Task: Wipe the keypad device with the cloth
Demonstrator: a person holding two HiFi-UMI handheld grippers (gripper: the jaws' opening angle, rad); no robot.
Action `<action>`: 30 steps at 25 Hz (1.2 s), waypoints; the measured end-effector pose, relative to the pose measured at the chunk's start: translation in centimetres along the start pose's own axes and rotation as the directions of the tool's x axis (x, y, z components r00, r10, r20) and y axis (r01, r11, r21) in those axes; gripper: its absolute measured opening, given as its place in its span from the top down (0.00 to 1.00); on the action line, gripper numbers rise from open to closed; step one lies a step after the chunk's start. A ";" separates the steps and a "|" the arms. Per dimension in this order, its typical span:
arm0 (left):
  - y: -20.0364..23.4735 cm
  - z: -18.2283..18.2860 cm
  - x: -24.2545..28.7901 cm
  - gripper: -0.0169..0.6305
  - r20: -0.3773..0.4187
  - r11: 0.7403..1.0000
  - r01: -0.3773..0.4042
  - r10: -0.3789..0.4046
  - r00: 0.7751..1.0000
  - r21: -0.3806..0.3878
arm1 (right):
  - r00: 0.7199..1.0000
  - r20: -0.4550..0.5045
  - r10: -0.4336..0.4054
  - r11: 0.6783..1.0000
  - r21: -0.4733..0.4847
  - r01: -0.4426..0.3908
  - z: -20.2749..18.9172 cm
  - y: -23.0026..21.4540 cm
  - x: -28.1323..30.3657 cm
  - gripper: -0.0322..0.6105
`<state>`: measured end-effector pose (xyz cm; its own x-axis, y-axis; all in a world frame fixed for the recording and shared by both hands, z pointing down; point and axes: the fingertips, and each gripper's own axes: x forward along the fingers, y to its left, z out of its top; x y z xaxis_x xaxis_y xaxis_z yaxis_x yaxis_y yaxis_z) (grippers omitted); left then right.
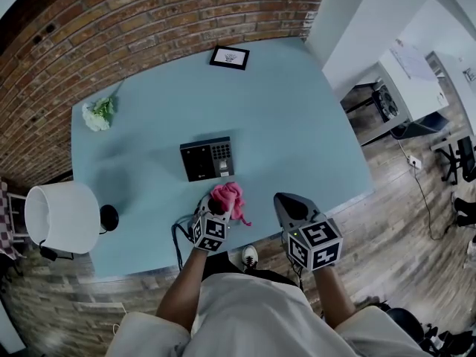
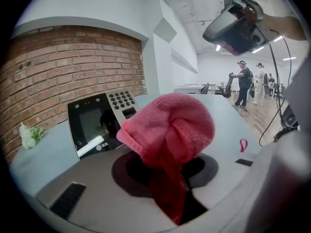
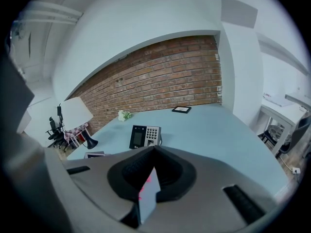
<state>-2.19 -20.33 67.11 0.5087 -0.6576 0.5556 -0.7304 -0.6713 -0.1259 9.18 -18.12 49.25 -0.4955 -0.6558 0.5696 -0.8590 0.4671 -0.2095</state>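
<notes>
A person's pale shirt [image 1: 245,311] is filling the near edge of the head view as both arms are reaching out over a light blue table [image 1: 297,125]. The left gripper [image 1: 216,213] is pinching a bunched pink cloth [image 1: 229,197], its jaws closed on the lower folds while the rest is bulging out above them. The right gripper [image 1: 287,201] is hovering to the right over the near edge of the table, its jaws pressed together with nothing between them. The keypad device [image 1: 207,158] is lying face up near the middle of the table, just beyond the cloth, screen to the left and number keys to the right. The cloth is sitting just beside the device's near right corner, though no view is showing whether the two are touching. Judging from this, the pickup is done and the wiping itself is about to start, since the screen and keys are lying uncovered. A white lamp [image 1: 59,218] is standing at the near left, with flowers [image 1: 98,114] and a picture frame [image 1: 229,57] at the far side.
</notes>
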 end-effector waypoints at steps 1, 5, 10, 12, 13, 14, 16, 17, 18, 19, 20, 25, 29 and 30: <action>0.0 -0.1 0.0 0.72 -0.003 1.000 0.002 -0.002 1.000 0.002 | 1.000 0.003 0.000 1.000 -0.003 0.000 -0.1 0.0 -0.3 0.95; 0.1 -0.3 0.0 0.71 -0.005 1.000 0.007 -0.007 1.000 0.001 | 1.000 0.018 -0.002 1.000 -0.009 0.002 -0.8 0.4 -1.8 0.95; 0.6 -0.4 -0.6 0.72 0.018 0.999 -0.025 0.026 0.999 -0.036 | 0.998 0.055 0.008 0.999 -0.045 -0.005 -1.2 0.7 -4.2 0.95; 0.7 0.1 -1.1 0.72 0.045 0.996 -0.050 0.054 0.998 -0.079 | 0.997 0.076 0.008 0.998 -0.063 -0.003 -1.4 0.3 -5.2 0.95; 0.7 0.5 -1.5 0.72 0.060 0.992 -0.064 0.070 0.996 -0.105 | 0.996 0.087 0.005 0.998 -0.067 0.000 -1.5 -0.1 -5.6 0.95; 0.7 1.0 -2.1 0.72 0.075 0.988 -0.081 0.092 0.993 -0.129 | 0.995 0.096 0.003 0.997 -0.071 0.004 -1.5 -0.6 -5.9 0.95; 0.4 2.2 -3.9 0.72 0.098 0.979 -0.120 0.137 0.986 -0.162 | 0.994 0.111 0.003 0.997 -0.072 0.005 -1.5 -1.2 -6.3 0.95; 0.1 2.7 -5.1 0.72 0.102 0.976 -0.135 0.154 0.983 -0.172 | 0.993 0.116 0.005 0.998 -0.064 0.003 -1.6 -1.3 -6.6 0.95; -0.3 3.0 -6.3 0.72 0.104 0.972 -0.146 0.167 0.980 -0.183 | 0.992 0.123 0.006 0.999 -0.054 0.001 -1.7 -1.3 -7.0 0.95; -0.7 3.4 -7.4 0.72 0.108 0.968 -0.153 0.177 0.978 -0.198 | 0.991 0.131 0.004 0.999 -0.046 0.002 -1.8 -1.3 -7.4 0.95; -1.1 3.8 -8.4 0.72 0.117 0.963 -0.158 0.187 0.975 -0.219 | 0.990 0.138 0.000 0.999 -0.041 0.005 -1.9 -1.3 -7.8 0.95; -2.4 4.1 -13.6 0.72 0.150 0.935 -0.183 0.236 0.960 -0.304 | 0.989 0.149 0.006 0.998 -0.059 0.003 -2.6 0.2 -8.5 0.95; -3.1 4.4 -17.5 0.72 0.170 0.952 -0.186 0.231 0.958 -0.244 | 0.986 0.169 -0.001 0.995 -0.096 0.018 -2.8 2.3 -9.5 0.95; -3.0 4.5 -18.6 0.72 0.178 0.953 -0.194 0.237 0.955 -0.231 | 0.984 0.176 -0.004 0.994 -0.109 0.024 -2.7 2.8 -9.8 0.95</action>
<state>-7.41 -7.64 53.43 0.3936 -0.8480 0.3550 -0.9003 -0.4336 -0.0375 12.01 -8.78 45.26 -0.5069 -0.7518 0.4218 -0.8514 0.5133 -0.1083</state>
